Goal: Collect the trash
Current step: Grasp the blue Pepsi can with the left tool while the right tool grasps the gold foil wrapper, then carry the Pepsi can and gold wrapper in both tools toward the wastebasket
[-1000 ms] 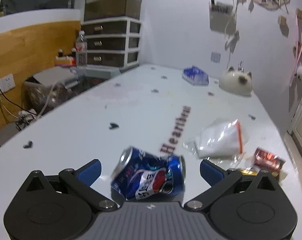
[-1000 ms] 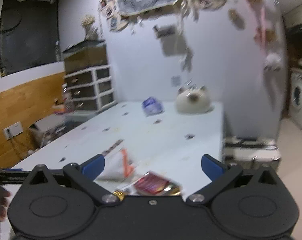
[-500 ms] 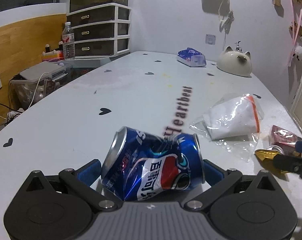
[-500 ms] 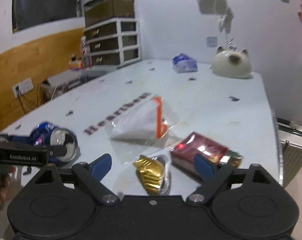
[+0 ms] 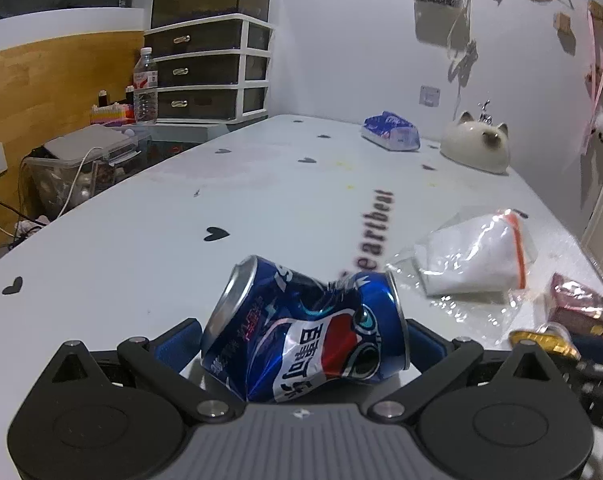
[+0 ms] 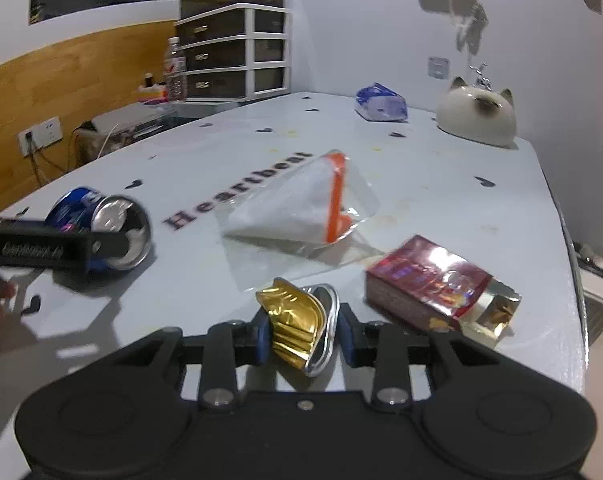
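A crushed blue Pepsi can lies on its side between the blue pads of my left gripper, which is shut on it; the can also shows in the right wrist view. My right gripper is shut on a crumpled gold foil capsule, also seen in the left wrist view. A clear zip bag with white contents and a red cigarette pack lie on the white table.
At the far end stand a cat-shaped white ceramic piece and a blue tissue pack. A drawer unit, a water bottle and a clear storage box with cables stand left of the table. The table's right edge is close.
My left gripper moved forward around the can and closed on it. My right gripper came down to the gold capsule and closed on it.
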The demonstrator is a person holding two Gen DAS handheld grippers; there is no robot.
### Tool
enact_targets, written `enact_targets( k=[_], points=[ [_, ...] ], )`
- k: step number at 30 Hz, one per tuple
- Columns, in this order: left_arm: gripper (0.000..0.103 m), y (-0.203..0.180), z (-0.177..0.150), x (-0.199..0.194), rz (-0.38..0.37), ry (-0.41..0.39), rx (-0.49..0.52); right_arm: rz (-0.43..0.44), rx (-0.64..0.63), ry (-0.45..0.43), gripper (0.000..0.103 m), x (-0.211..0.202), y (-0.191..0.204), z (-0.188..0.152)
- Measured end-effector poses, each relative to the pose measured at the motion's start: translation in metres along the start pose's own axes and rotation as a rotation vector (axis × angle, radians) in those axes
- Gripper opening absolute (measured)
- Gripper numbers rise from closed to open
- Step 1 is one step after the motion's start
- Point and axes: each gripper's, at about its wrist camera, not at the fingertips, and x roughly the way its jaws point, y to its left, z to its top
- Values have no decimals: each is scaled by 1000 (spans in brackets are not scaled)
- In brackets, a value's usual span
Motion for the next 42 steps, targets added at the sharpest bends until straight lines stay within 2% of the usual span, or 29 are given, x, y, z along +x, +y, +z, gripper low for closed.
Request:
enact_targets(
  k=[5, 15, 20, 27, 35, 42],
  points=[
    [101, -8, 0, -9, 1, -33, 34, 30, -1, 3, 34, -8, 8, -4],
    [99, -25, -9, -36, -39, -24, 34, 62, 54, -18, 34, -41, 8, -12],
    [99, -42, -29, -58, -66, 8, 95, 73, 115, -47, 34, -73, -2, -23],
    [99, -64, -73, -112, -171, -4, 185, 98, 197, -55, 34, -115, -14, -52],
    [100, -82, -112, -159, -265, 14, 198, 127, 262, -32, 34, -148, -16, -90],
    [103, -89, -123, -187, -253, -29, 275, 133, 308, -41, 34, -168, -24, -103]
  ],
)
